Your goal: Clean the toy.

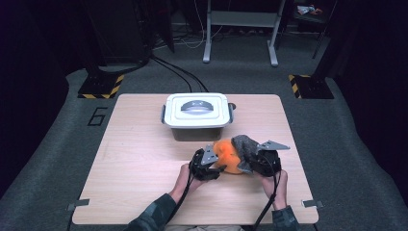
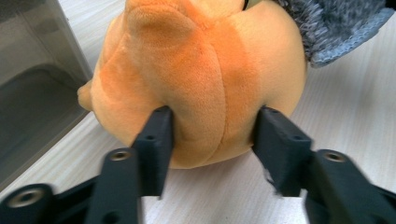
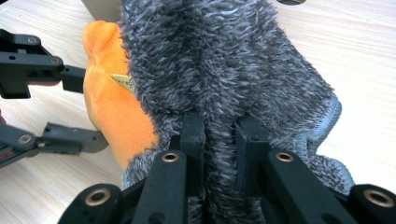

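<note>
1. Position. Round orange plush toy (image 1: 227, 156) sits on the pale wooden worktop (image 1: 144, 159), lower centre of the high view, just below the white lidded plastic box (image 1: 196, 114). A shaggy grey fleece cloth with a stitched grey-blue hem (image 1: 244, 147) drapes over the toy's right side.
2. Left tongs (image 2: 212, 130): jaws part-way apart, pads pressing into the plush on both flanks, near its base. Grip is low and on soft pile; judged likely to slide off if the toy is lifted or pulled.
3. Right tongs (image 3: 219, 135): clamped tight on a pinched fold of the grey cloth, low in the right gripper view. Only a fold is caught; a hard tug could let it slip out or stretch the hem.
4. Opposed pulls. If both hands draw apart, the toy may roll toward the box, or the cloth may drag it along.
5. The toy's small yellowish tag (image 3: 122, 82) lies at the cloth edge; it could snag in the pile.
</note>
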`<act>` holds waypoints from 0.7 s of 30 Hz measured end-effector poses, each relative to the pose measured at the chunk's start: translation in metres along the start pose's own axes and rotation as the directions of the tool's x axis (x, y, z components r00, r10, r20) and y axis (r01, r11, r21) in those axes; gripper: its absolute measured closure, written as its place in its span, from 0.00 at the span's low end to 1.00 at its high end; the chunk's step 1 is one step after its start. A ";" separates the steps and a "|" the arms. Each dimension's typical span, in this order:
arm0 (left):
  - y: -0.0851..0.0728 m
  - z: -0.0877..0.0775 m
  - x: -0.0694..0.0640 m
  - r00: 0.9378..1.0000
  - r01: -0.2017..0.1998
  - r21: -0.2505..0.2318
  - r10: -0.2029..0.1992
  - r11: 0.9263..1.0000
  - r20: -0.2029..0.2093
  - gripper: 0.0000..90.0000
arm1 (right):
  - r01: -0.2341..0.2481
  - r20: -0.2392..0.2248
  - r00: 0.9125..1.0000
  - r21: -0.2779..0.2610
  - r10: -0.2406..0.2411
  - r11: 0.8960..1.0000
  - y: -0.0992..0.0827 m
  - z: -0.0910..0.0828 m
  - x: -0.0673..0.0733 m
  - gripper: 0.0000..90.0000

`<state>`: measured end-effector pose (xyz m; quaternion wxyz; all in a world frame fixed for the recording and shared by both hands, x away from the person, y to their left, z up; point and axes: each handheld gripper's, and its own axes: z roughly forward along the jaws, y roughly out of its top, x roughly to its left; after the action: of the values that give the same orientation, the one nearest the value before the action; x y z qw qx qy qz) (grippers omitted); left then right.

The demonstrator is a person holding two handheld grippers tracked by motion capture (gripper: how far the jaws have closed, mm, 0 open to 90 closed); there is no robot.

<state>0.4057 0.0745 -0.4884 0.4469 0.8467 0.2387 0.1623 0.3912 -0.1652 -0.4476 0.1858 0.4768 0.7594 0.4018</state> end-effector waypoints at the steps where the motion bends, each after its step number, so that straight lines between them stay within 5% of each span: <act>1: 0.000 0.000 0.001 1.000 -0.003 0.004 0.003 1.000 -0.001 0.67 | -0.001 0.004 1.000 -0.008 0.001 1.000 0.000 0.000 0.000 0.84; 5: 0.002 -0.001 0.000 1.000 -0.002 0.001 0.002 1.000 -0.010 0.80 | -0.009 0.008 1.000 -0.016 0.009 1.000 -0.001 -0.002 -0.001 0.84; 9: 0.003 -0.003 -0.001 0.999 0.041 -0.021 -0.041 0.999 0.004 0.83 | -0.008 0.019 1.000 -0.040 0.009 0.999 0.000 -0.013 0.002 0.84; 16: 0.013 -0.012 0.000 0.988 0.147 -0.012 -0.147 0.989 0.047 0.84 | 0.062 -0.015 0.998 -0.087 -0.063 0.994 0.015 -0.034 0.025 0.84; 21: 0.015 -0.013 0.000 0.984 0.166 0.000 -0.166 0.986 0.062 0.84 | 0.130 -0.028 0.991 -0.034 -0.131 0.991 0.023 -0.017 0.044 0.84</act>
<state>0.4035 0.0765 -0.4683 0.4683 0.8274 0.2939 0.0988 0.3724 -0.1285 -0.4147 0.2079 0.4167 0.7851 0.4083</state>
